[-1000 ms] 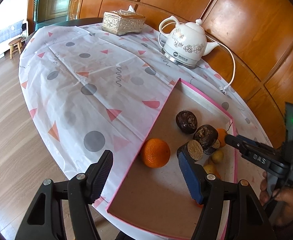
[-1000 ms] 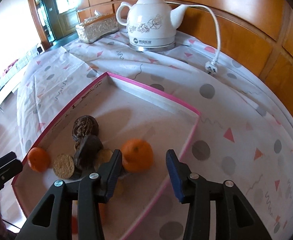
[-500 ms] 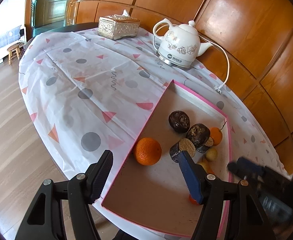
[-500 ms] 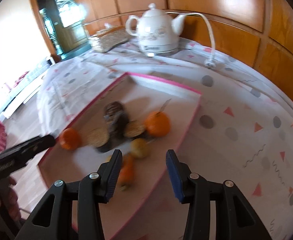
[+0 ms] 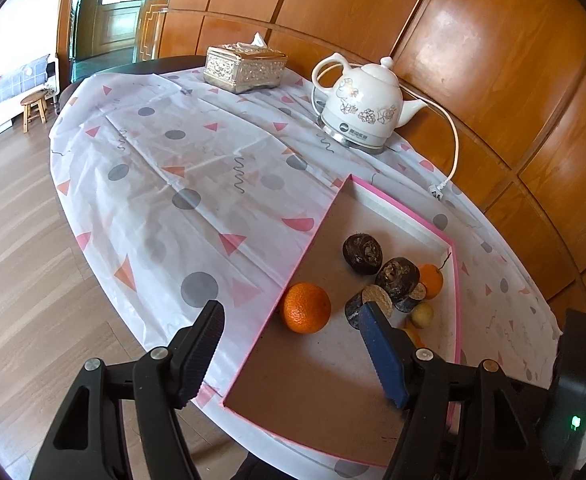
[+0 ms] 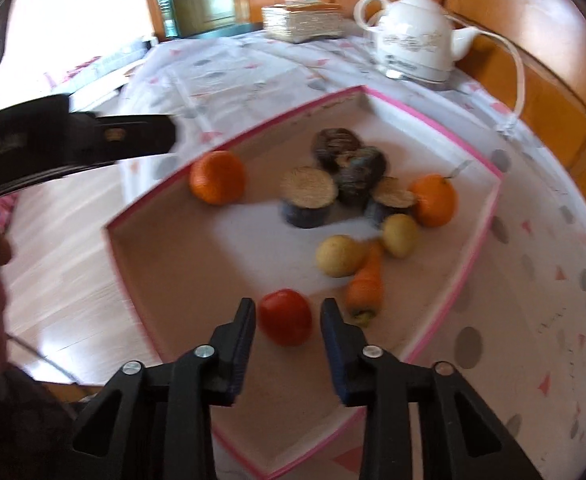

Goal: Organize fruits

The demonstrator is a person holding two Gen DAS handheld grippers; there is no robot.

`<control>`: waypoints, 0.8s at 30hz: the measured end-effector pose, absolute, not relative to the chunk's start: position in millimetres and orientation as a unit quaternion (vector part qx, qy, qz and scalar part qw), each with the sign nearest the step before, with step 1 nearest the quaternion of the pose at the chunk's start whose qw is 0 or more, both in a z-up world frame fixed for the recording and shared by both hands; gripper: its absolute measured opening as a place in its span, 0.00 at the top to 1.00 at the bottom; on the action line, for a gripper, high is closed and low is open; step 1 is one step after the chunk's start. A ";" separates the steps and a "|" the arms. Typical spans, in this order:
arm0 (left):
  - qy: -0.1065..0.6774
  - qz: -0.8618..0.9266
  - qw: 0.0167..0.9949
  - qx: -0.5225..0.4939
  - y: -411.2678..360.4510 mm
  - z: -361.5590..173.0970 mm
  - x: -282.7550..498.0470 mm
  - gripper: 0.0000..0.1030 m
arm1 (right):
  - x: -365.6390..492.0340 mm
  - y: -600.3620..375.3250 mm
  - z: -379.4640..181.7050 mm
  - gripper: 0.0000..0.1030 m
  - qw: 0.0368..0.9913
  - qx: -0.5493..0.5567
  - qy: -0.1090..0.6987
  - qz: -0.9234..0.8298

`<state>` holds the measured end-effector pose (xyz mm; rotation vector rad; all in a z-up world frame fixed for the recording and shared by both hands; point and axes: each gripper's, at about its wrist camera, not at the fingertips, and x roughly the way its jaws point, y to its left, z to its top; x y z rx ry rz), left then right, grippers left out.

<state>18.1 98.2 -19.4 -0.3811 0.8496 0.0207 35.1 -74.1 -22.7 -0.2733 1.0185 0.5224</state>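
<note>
A shallow pink-rimmed cardboard tray (image 6: pixel 489 216) lies on a round table covered by a white plastic cloth printed with grey dots and pink triangles (image 5: pixel 197 184), and all the produce sits inside it. The right gripper (image 6: pixel 288 320) points steeply down at the near part of the tray; its jaws have just been closing and now stand narrow, with a round red tomato (image 6: pixel 287 320) framed between the fingertips, though the blurred right wrist view does not show whether the pads touch it. Just right of the tomato lies an orange carrot (image 6: pixel 367 282), its leaf end toward the camera, and beyond it two small yellow-green round fruits (image 6: pixel 339 256) rest near each other. Farther back, several dark brown stubby fruits with pale cut faces (image 6: pixel 309 196) cluster together, a stemmed orange tangerine (image 6: pixel 433 200) touching the cluster on the right and a larger orange (image 5: pixel 307 308) lying alone by the tray's left wall. The left gripper (image 5: pixel 293 344) hovers above the tray's near left edge, jaws roughly half open and holding nothing, the orange visible between its fingers. At the far side of the table stand a white ceramic electric kettle with a floral pattern (image 5: pixel 367 110) and an ornate silver tissue box (image 5: pixel 245 66).
</note>
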 end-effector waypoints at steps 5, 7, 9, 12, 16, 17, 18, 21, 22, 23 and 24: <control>0.405 0.012 0.897 -0.175 94.4 -16.7 16.5 0.30 | 43.7 -97.0 -10.7 0.68 0.856 -0.085 0.467 0.203; 0.397 0.015 0.903 -0.166 92.3 -13.0 14.3 0.30 | 43.7 -103.9 -5.7 0.68 0.860 -0.061 0.464 0.205; 0.382 0.019 0.912 -0.149 88.2 -6.2 11.0 0.26 | 40.4 -106.7 -1.8 0.68 0.864 -0.052 0.457 0.202; 0.358 0.018 0.925 -0.125 80.6 4.3 4.3 0.21 | 34.7 -112.3 4.5 0.67 0.873 -0.028 0.448 0.191; 0.339 0.010 0.936 -0.098 68.7 12.7 -2.5 0.16 | 27.9 -121.4 12.6 0.66 0.885 -0.001 0.436 0.162; 0.336 0.008 0.937 -0.093 66.3 14.1 -4.1 0.16 | 24.7 -125.0 14.8 0.65 0.889 0.004 0.432 0.153; 0.333 0.006 0.939 -0.089 64.1 15.3 -5.5 0.15 | 22.1 -128.0 16.6 0.65 0.892 0.008 0.428 0.147; 0.324 0.002 0.943 -0.077 57.5 19.3 -9.7 0.09 | 15.7 -136.1 19.3 0.65 0.899 0.018 0.419 0.128; 0.323 0.002 0.943 -0.076 56.1 20.1 -10.6 0.07 | 14.8 -138.1 19.4 0.65 0.900 0.020 0.417 0.123; 0.320 0.001 0.944 -0.076 55.3 21.3 -11.6 0.05 | 13.2 -140.1 19.6 0.65 0.902 0.021 0.415 0.118; 0.318 0.001 0.945 -0.075 54.6 22.3 -12.6 0.04 | 11.9 -141.4 19.7 0.65 0.903 0.021 0.414 0.115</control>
